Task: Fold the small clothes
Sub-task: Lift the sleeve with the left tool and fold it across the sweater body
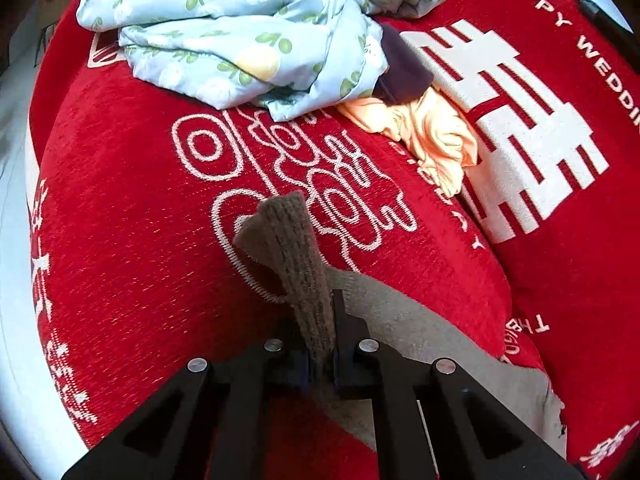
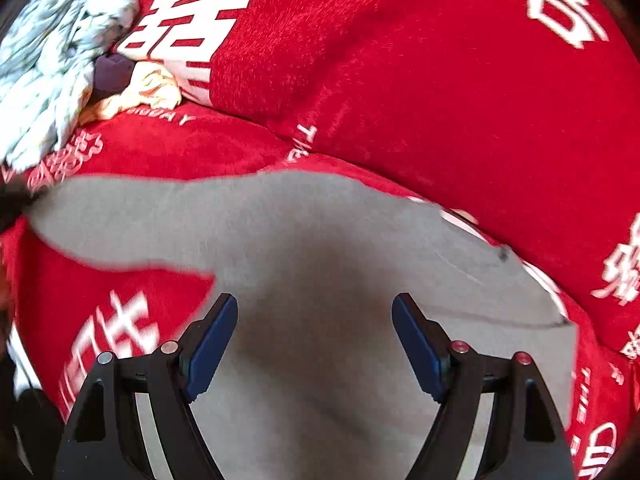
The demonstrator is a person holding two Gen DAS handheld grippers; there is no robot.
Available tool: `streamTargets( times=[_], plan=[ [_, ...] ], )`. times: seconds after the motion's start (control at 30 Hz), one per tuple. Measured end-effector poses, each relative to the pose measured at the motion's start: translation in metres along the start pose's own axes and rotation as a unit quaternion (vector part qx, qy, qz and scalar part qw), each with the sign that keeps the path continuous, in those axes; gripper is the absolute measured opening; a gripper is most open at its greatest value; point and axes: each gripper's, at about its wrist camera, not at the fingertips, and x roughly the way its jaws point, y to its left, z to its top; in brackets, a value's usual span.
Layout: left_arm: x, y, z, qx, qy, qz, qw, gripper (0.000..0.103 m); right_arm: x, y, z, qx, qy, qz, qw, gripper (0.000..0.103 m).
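A grey garment (image 1: 424, 344) lies spread on the red cover (image 1: 132, 240). Its ribbed brown-grey cuff (image 1: 288, 248) sticks up ahead of my left gripper (image 1: 322, 344), which is shut on the cuff's base. In the right wrist view the grey garment (image 2: 320, 232) fills the lower middle. One long sleeve (image 2: 120, 216) stretches to the left edge, where it ends at a dark blurred shape. My right gripper (image 2: 314, 304) hangs just above the garment's body, open, with its blue pads (image 2: 212, 344) wide apart and nothing between them.
A crumpled light-blue quilt with a green leaf print (image 1: 240, 28) lies at the back, with a dark purple cloth (image 1: 404, 72) and a peach cloth (image 1: 436, 132) beside it. A raised red cushion with white characters (image 2: 440, 80) rises to the right. A white edge (image 1: 12, 280) borders the left.
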Motion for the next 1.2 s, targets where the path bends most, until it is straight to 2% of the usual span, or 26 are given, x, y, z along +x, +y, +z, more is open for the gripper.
streamTargets(
  times=[0.17, 0.3, 0.4, 0.5, 0.6, 0.77, 0.87, 1.0, 1.2],
  plan=[
    [-0.014, -0.001, 0.006, 0.01, -0.014, -0.013, 0.9998, 0.008, 0.055, 0.031, 0.038, -0.012, 0.036, -0.023, 0.999, 0.082],
    [-0.016, -0.002, 0.013, 0.018, -0.012, -0.02, 0.9996, 0.008, 0.093, 0.057, 0.036, -0.017, 0.071, -0.035, 0.997, 0.082],
    [-0.016, -0.006, 0.018, 0.026, -0.013, -0.016, 0.9995, 0.008, 0.098, 0.084, 0.033, -0.023, 0.065, 0.011, 0.998, 0.082],
    [-0.024, -0.014, 0.023, 0.037, -0.019, -0.015, 0.999, 0.008, 0.084, 0.116, 0.035, -0.061, 0.054, 0.087, 0.993, 0.082],
    [-0.034, -0.03, 0.027, 0.06, -0.031, -0.004, 0.9977, 0.008, 0.063, 0.119, 0.035, -0.06, 0.029, 0.102, 0.993, 0.082],
    [-0.039, -0.062, 0.026, 0.088, -0.018, 0.011, 0.9959, 0.008, 0.032, 0.074, 0.03, -0.021, 0.003, 0.101, 0.995, 0.082],
    [-0.042, -0.084, 0.02, 0.105, -0.013, 0.012, 0.9944, 0.008, 0.023, 0.03, 0.019, -0.006, -0.008, 0.067, 0.998, 0.082],
    [-0.044, -0.12, 0.008, 0.135, -0.001, 0.012, 0.9908, 0.008, 0.017, -0.028, 0.0, 0.039, 0.0, 0.042, 0.998, 0.082],
    [-0.045, -0.176, -0.025, 0.185, 0.025, 0.003, 0.9824, 0.008, 0.004, -0.088, -0.037, 0.082, 0.01, 0.011, 0.996, 0.082]
  ],
)
